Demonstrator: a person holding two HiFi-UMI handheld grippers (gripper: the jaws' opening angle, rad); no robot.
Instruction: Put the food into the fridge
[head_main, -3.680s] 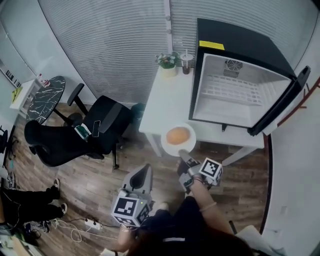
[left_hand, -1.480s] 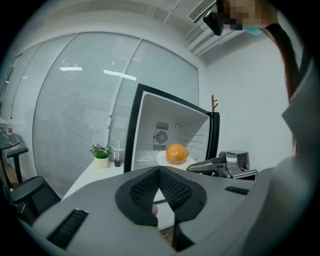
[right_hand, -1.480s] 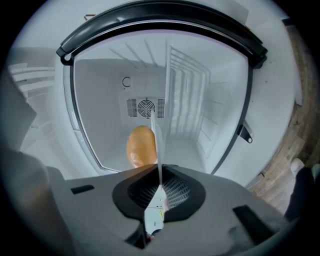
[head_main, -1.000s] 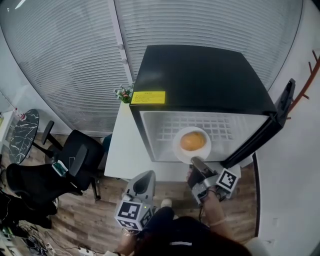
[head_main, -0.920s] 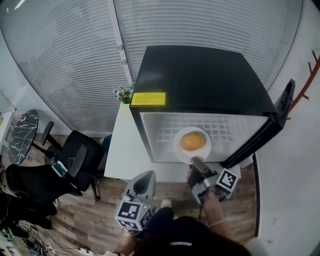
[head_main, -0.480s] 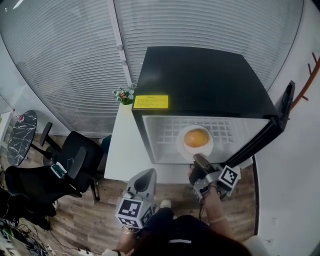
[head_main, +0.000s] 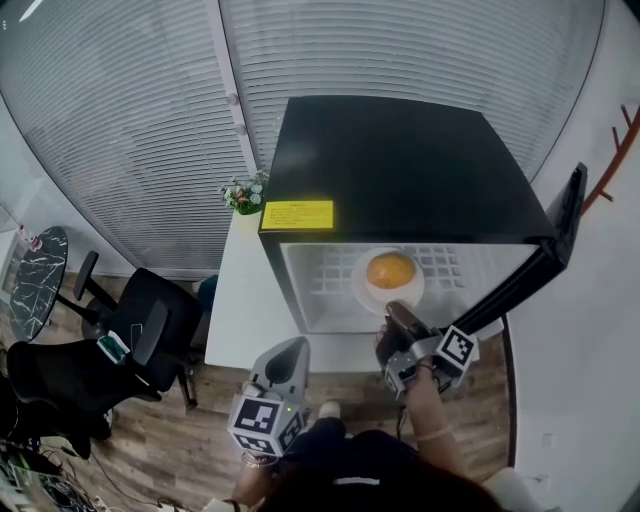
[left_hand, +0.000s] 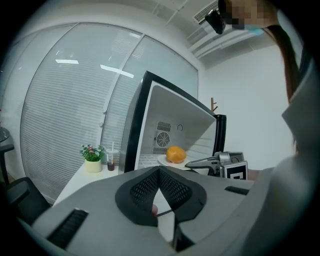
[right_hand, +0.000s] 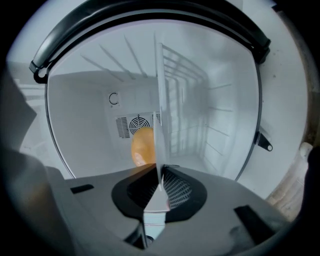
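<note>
Over the last second you pushed the plate (head_main: 371, 292) with the orange food (head_main: 390, 270) deeper into the fridge (head_main: 400, 160). It lay at 12 o'clock of the right gripper (head_main: 392, 316). The jaws had just been easing open, but the rim was still pinched between them. The left gripper (head_main: 291, 350), at 7 o'clock, was closed and empty. Release looked close.
</note>
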